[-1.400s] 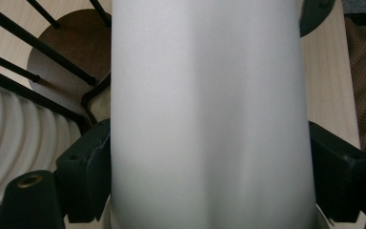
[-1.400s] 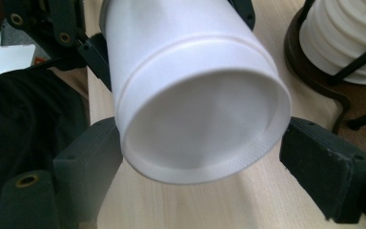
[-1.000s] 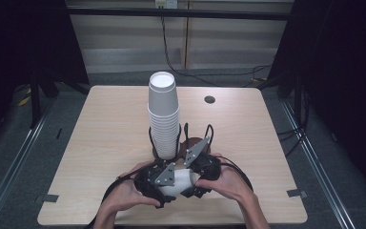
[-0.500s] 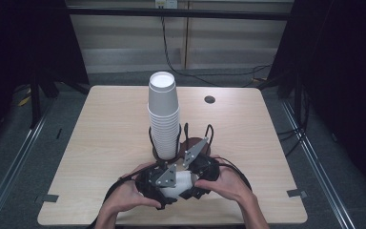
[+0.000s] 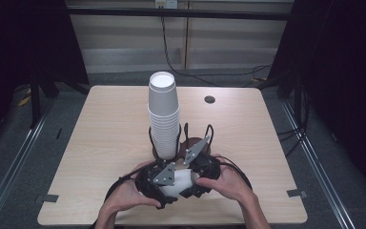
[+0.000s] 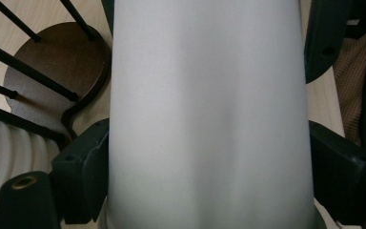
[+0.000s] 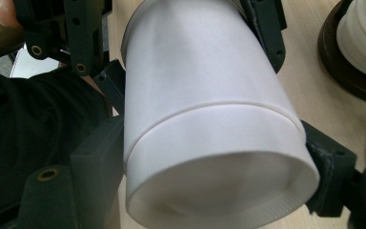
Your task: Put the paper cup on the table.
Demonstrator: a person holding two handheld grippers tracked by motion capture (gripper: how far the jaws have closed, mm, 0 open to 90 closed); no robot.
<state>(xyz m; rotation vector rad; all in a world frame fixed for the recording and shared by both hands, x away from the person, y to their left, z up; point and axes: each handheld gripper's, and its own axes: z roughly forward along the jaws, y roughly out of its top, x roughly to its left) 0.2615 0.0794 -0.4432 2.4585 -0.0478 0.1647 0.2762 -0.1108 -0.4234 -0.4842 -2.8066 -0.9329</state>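
Two hands meet at the lower middle of the high view, each carrying a black two-jaw gripper over a pale wooden desk (image 5: pixel 100 143). Between them lies a white paper cup (image 5: pixel 180 183), tipped on its side just above the near edge of the desk.

The left gripper (image 5: pixel 158 180) has its jaws on either side of the cup; in the left gripper view the cup's white wall (image 6: pixel 209 114) runs up the middle of the frame with a black jaw at each flank. These jaws have just been opening a little with the cup between them, and whether the pads press on the cup cannot be told.

The right gripper (image 5: pixel 198 172) has its jaws set around the same cup; in the right gripper view the cup's base end (image 7: pixel 219 181) faces the lens at lower centre, a jaw touching it at each side. These jaws have just been closing further on it.

Just above the hands in the high view, a tall stack of white paper cups (image 5: pixel 163 114) stands upright in a black wire holder on a dark round wooden base (image 5: pixel 190 143). A small dark round grommet (image 5: pixel 209 99) sits in the desk at upper right.
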